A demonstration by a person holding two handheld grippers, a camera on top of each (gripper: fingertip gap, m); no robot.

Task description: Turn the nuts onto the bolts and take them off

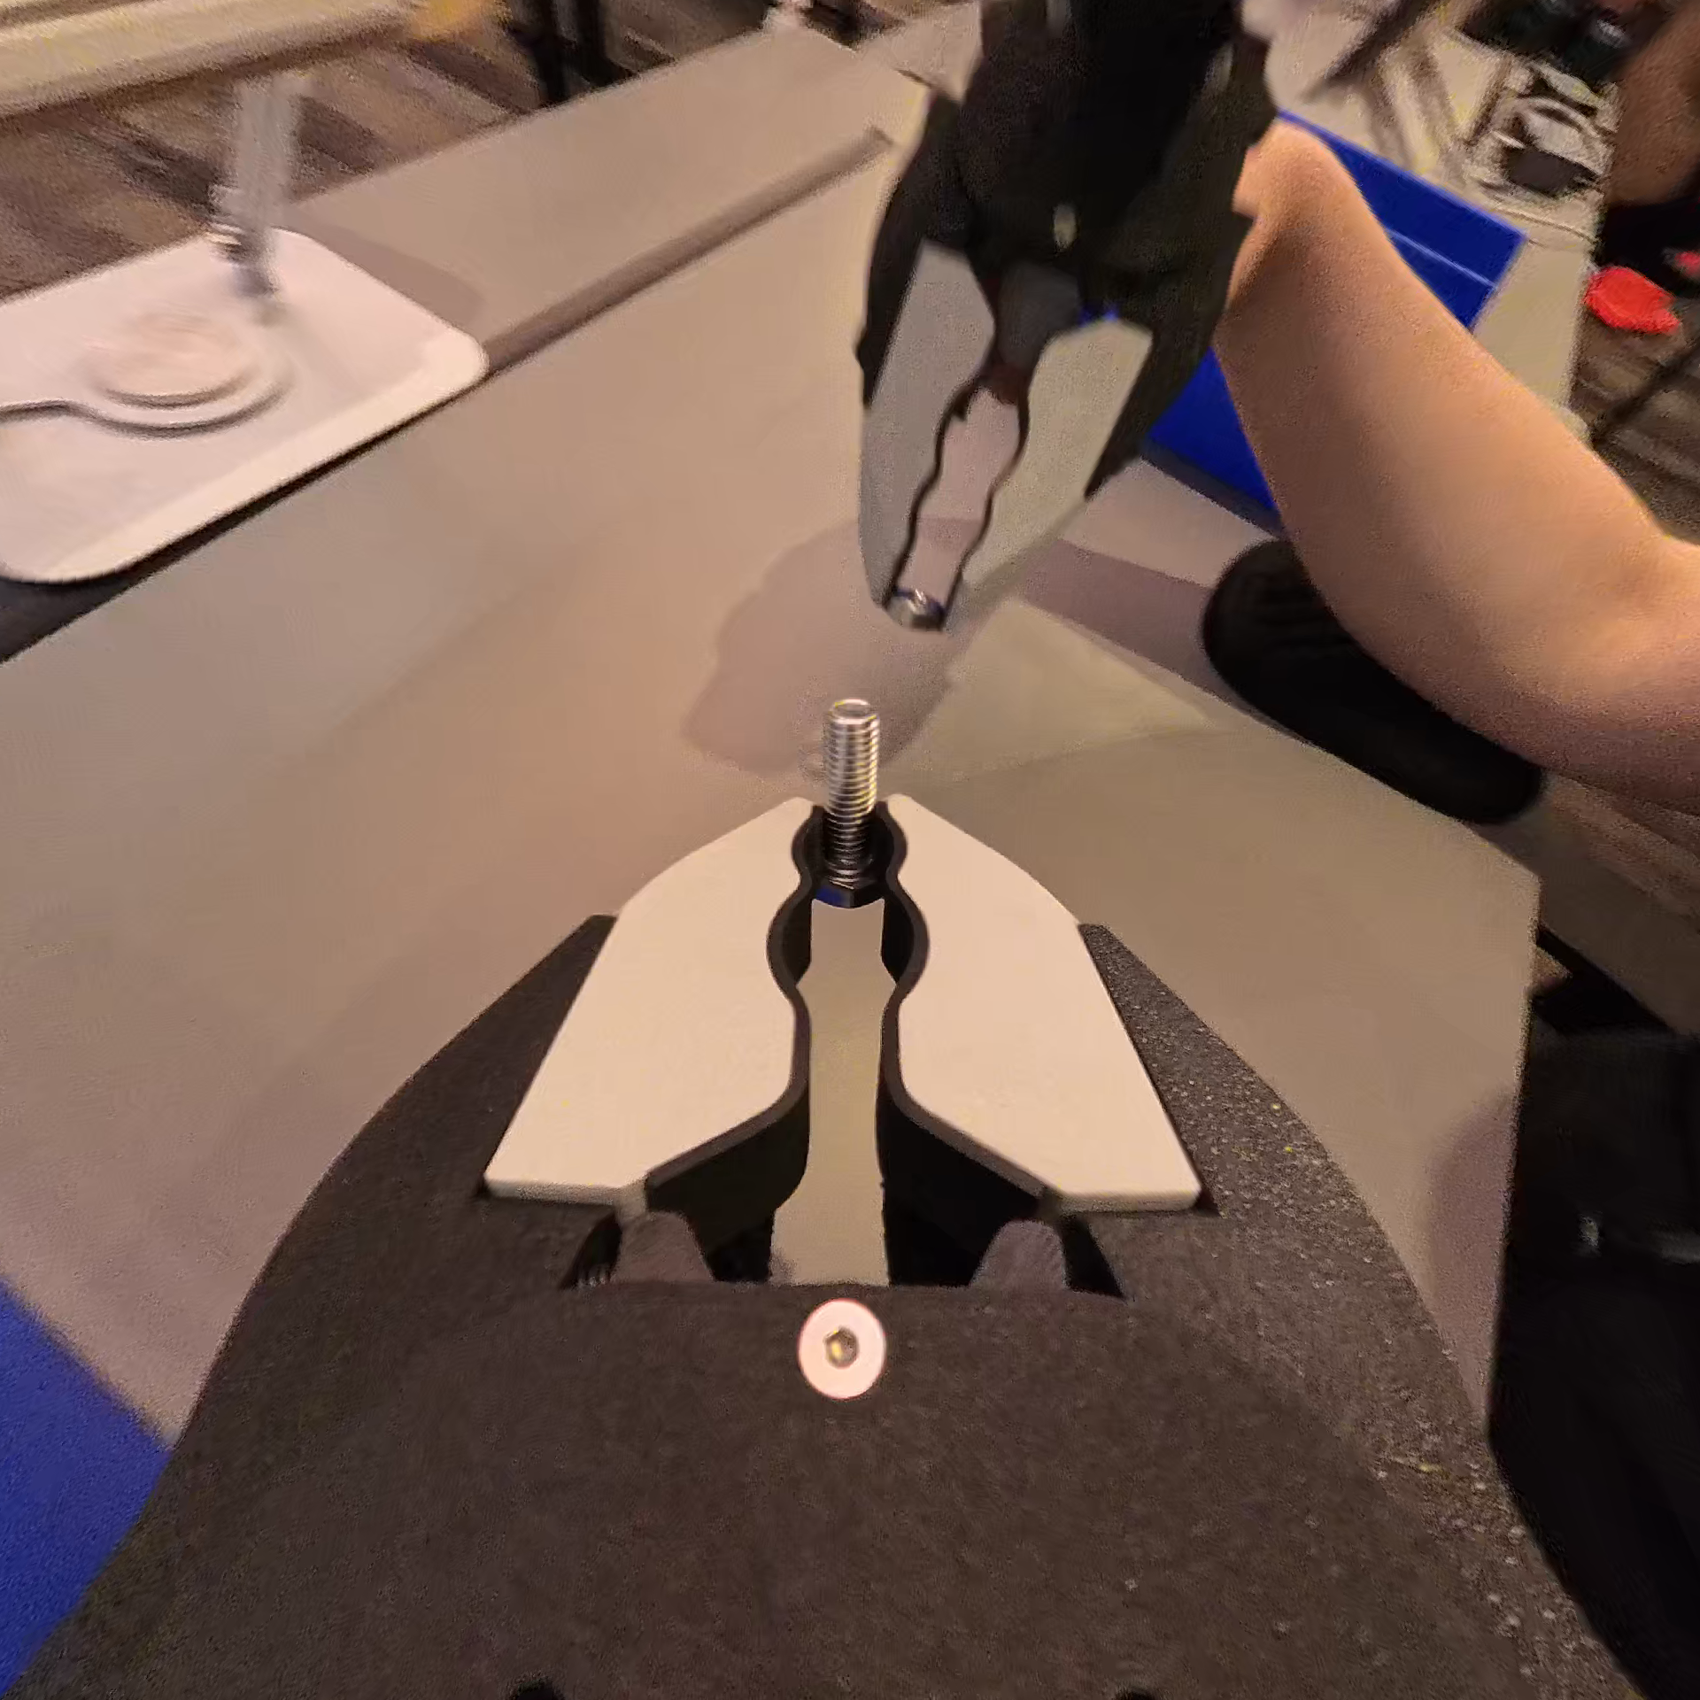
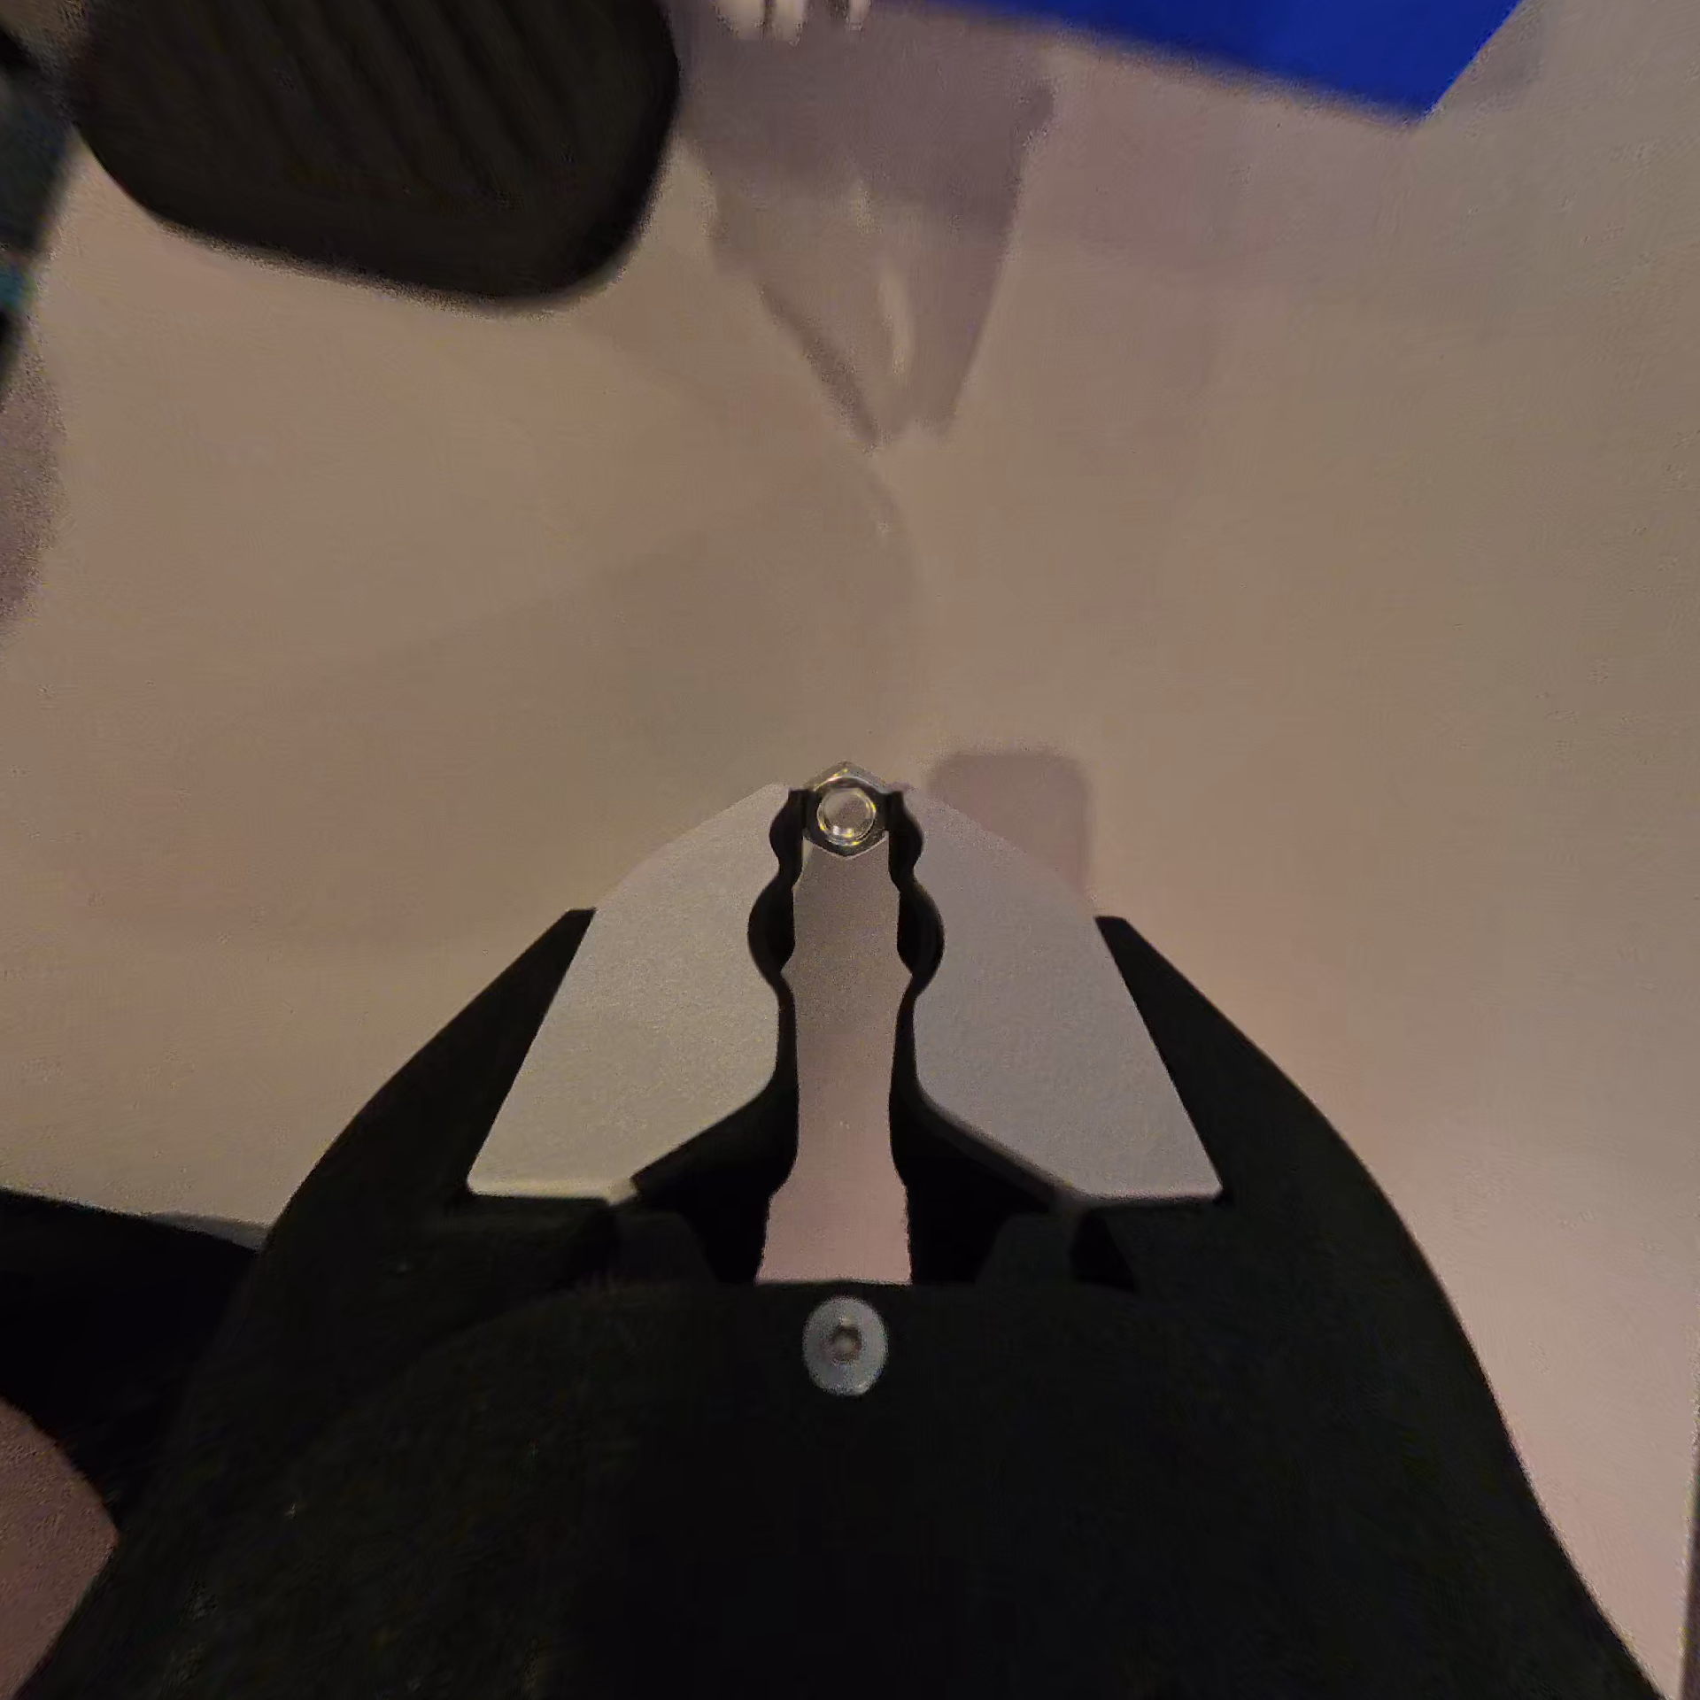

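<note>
Grey and matte, the table [image 1: 460,736] runs under both of your grippers, with a white tray [image 1: 230,396] lying on it far off to the left and a blue bin [image 1: 1417,230] behind your right arm. A dark, ribbed oval object [image 1: 1361,681] rests on the table near your forearm [image 1: 1435,442].

Your left gripper [image 1: 848,851] is clamped on the bolt [image 1: 852,782] low on its shank, at the very fingertips, so the threaded end stands up free above the table.

Your right gripper [image 2: 844,819] has its fingertips pinched on the nut [image 2: 844,817], whose hole faces the camera in the right wrist view. From the left wrist view you see that right gripper [image 1: 915,607] pointing down from above, the nut [image 1: 915,609] at its tip. Nut and bolt are apart: the nut hangs beyond and slightly right of the bolt's top, with bare table showing between them.
</note>
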